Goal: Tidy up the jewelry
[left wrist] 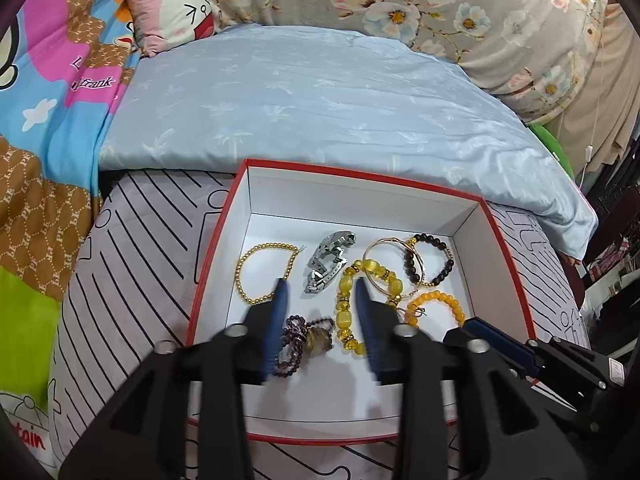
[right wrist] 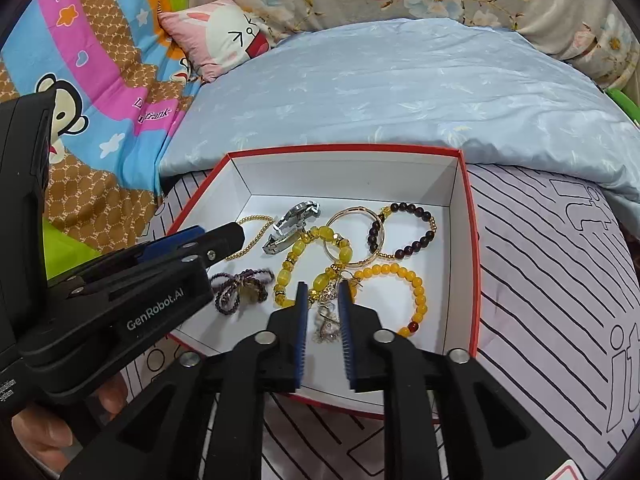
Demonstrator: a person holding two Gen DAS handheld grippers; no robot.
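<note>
Matt white card box (left wrist: 466,220), shiny metal watch band (left wrist: 326,266), glossy yellow glassy beads (left wrist: 347,312), smooth blue cloth quilt (left wrist: 320,100)

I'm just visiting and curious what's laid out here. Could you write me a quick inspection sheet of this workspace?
Surface: red-rimmed white cardboard box on a striped grey bedsheet.
Job's things: gold bead bracelet, silver metal watch, yellow chunky-bead bracelet, thin gold bangle, dark bead bracelet, orange bead bracelet, purple bead strand, all in the box.
Clutter: nothing seen.
Grippers: left gripper and right gripper open over the jewelry.
Cables: nothing seen.
Surroundings: light blue quilt, pink cartoon pillow.
</note>
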